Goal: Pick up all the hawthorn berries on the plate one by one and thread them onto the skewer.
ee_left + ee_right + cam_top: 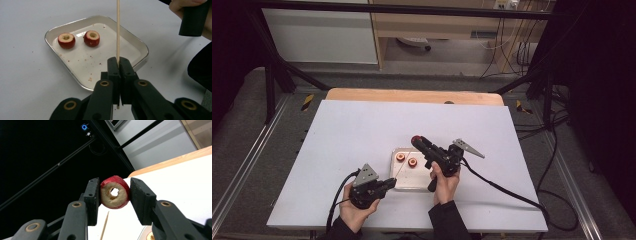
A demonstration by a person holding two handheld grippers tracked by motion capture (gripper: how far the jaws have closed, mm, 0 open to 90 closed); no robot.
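Matte white board covers the surface (pixel 362 135), with a strip of pale wood showing along its far edge and grey floor beyond. Near the middle sits a shallow, rounded-corner metal tray (pixel 140 47), its shiny rim raised and its floor flecked with red crumbs. Two cored red fruit pieces (pixel 66 40) stand side by side in its far part, each round, with a pale hollow at the top. The left gripper (pixel 118 65) has its black jaws clenched on a thin, straight wooden skewer (pixel 118 27), which rises upright above the tray's near edge. The right gripper (pixel 115 195), raised off the surface beside the tray, grasps a third cored fruit ring (pixel 115 192) between its flat jaws: red skin outside, cream flesh, a hole clean through.
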